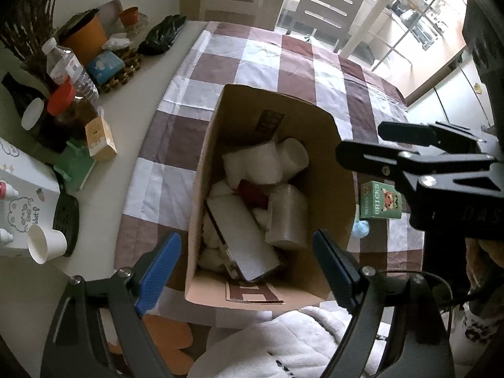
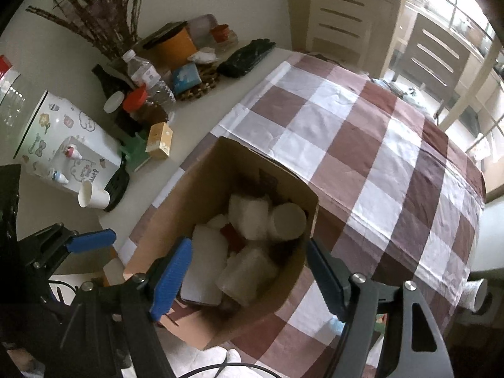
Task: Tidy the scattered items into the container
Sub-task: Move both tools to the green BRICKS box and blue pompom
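One cardboard box [image 1: 330, 145], one green carton [image 1: 380, 201], two grippers.

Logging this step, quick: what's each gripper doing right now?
Left gripper: open, holding nothing, above the cardboard box.
Right gripper: open, holding nothing, above the same box.

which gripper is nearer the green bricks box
Right. In the left wrist view the right gripper hangs just above and beside the green bricks box, while the left gripper sits over the cardboard box, whose wall separates it from the bricks box.
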`<control>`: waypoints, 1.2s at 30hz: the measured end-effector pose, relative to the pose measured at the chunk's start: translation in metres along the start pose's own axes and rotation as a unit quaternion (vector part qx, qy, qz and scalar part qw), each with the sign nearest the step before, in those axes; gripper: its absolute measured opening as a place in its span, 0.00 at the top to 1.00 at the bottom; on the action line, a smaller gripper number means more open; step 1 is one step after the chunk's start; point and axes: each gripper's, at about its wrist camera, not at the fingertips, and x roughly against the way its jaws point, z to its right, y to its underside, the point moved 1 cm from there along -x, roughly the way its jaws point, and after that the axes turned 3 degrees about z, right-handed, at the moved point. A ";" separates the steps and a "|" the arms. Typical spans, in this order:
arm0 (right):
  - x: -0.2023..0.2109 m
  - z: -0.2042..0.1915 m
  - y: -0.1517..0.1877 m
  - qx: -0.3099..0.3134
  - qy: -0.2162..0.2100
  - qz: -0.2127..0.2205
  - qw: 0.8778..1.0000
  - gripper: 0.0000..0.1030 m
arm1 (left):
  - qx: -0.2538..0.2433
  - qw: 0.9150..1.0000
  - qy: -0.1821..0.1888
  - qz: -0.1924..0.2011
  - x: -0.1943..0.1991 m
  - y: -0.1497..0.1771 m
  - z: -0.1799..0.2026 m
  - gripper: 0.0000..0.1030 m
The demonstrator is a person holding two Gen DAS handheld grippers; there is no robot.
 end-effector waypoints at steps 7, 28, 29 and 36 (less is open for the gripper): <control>0.014 0.023 0.030 -0.038 0.013 0.006 0.999 0.25 | -0.027 1.000 0.011 -0.003 0.000 0.003 0.025 0.16; 0.063 0.209 0.179 -0.167 0.117 0.024 0.979 0.25 | -0.179 0.978 0.096 -0.054 -0.045 0.025 0.217 0.16; 0.064 0.211 0.181 -0.156 0.119 0.028 0.980 0.25 | -0.184 0.976 0.098 -0.058 -0.050 0.027 0.226 0.16; 0.059 0.216 0.188 -0.051 0.110 0.051 0.991 0.25 | -0.183 0.975 0.085 -0.092 -0.112 0.042 0.260 0.16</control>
